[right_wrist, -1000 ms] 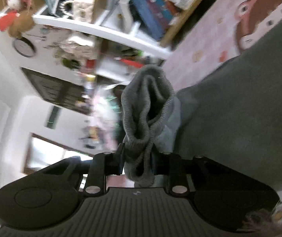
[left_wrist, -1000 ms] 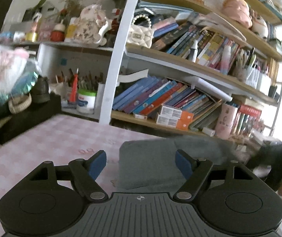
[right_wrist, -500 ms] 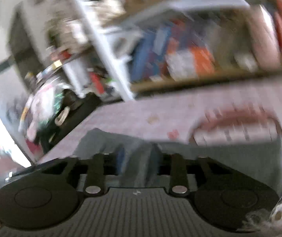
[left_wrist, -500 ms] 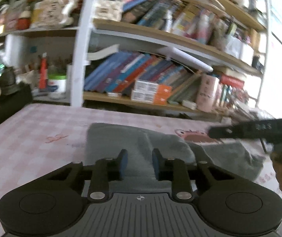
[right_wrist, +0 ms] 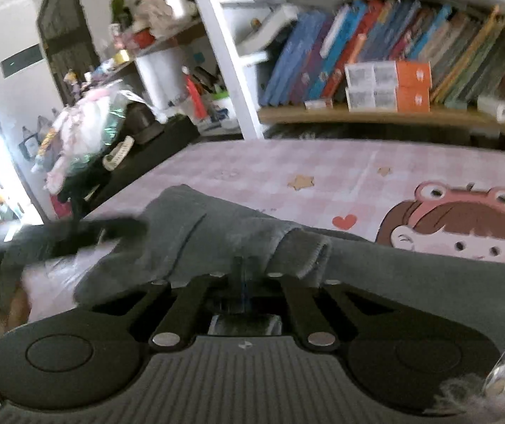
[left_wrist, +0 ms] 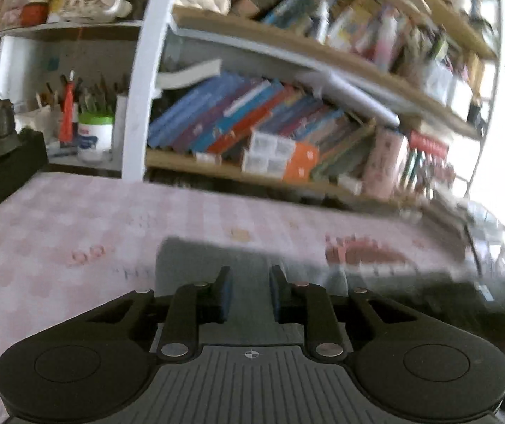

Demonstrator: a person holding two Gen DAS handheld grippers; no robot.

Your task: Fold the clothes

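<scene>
A grey garment (left_wrist: 196,261) lies spread on a pink checked sheet (left_wrist: 58,240). My left gripper (left_wrist: 249,275) hovers low over its near edge. The blue-padded fingers stand narrow with grey cloth filling the gap, so it looks shut on a fold. In the right wrist view the garment (right_wrist: 411,272) runs across the foreground. My right gripper (right_wrist: 240,265) is shut, its tips together against the cloth. The ribbed sleeve cuff (right_wrist: 298,251) lies just right of them, outside the jaws. The left gripper (right_wrist: 136,228) shows as a dark blur over the garment's left part.
A bookshelf (left_wrist: 287,162) full of books and boxes stands right behind the bed's far edge. A black cabinet (right_wrist: 167,137) with bags and clutter sits at the left. The sheet carries a cartoon girl print (right_wrist: 457,222) to the right of the garment.
The left jaws went from wide to narrow on the garment, and the gripper slid across it. The right gripper rolled level; the cuff it held upright now lies beside its closed fingers.
</scene>
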